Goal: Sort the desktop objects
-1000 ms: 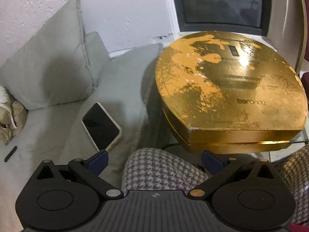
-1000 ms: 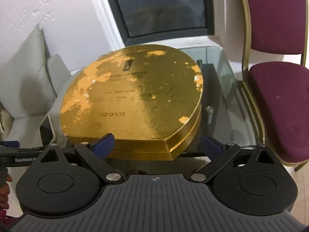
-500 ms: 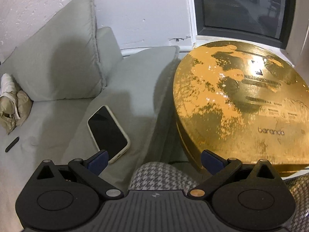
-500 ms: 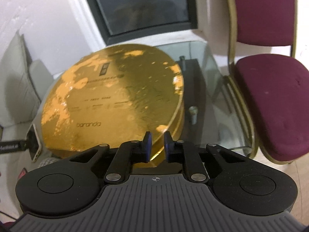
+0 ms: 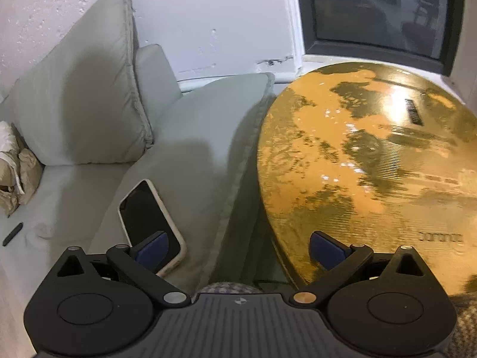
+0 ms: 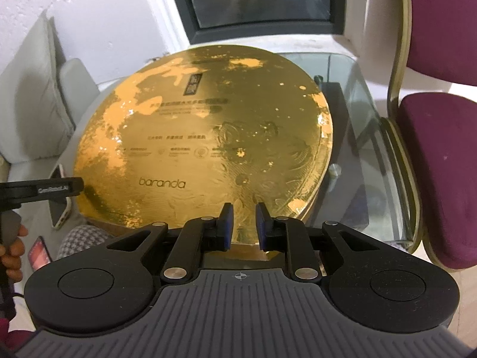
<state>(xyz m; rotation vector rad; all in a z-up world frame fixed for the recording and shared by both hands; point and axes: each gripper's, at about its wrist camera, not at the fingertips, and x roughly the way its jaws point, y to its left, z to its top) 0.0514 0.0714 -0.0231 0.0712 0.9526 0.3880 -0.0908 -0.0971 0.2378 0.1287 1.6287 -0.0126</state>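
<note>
**Gold box on the glass table, two grippers near its edge**

A big round gold box (image 6: 205, 137) fills the middle of the right wrist view, lying flat on a glass table (image 6: 357, 95) whose bare corner shows in the upper right of that frame. The lid is worn, with orange patches across the gold, and the word "baranda" is printed low on its left side. In the left wrist view the same box (image 5: 366, 173) takes up the right half of the frame.

The right gripper (image 6: 243, 226) sits at the bottom centre of its frame, over the near rim of the box. Its blue pads (image 6: 226, 223) are drawn close together with only a narrow gap, and nothing is between them.

The left gripper (image 5: 238, 250) stands at the bottom of its own frame with its fingers (image 5: 325, 249) spread wide and empty. One pad lies over the edge of the box, the other over the lower end of a phone (image 5: 149, 214). The phone, dark screen up in a pale case, lies on a grey cushion (image 5: 202, 149) in the centre left of the frame. Another grey pillow (image 5: 80, 104) leans against the white wall in the upper left.

In the right wrist view the left gripper (image 6: 41, 189) juts in from the left edge, held by a hand (image 6: 12, 247) at the lower left. A maroon chair (image 6: 441, 155) with a gold frame stands along the right edge, just beside the table.
</note>
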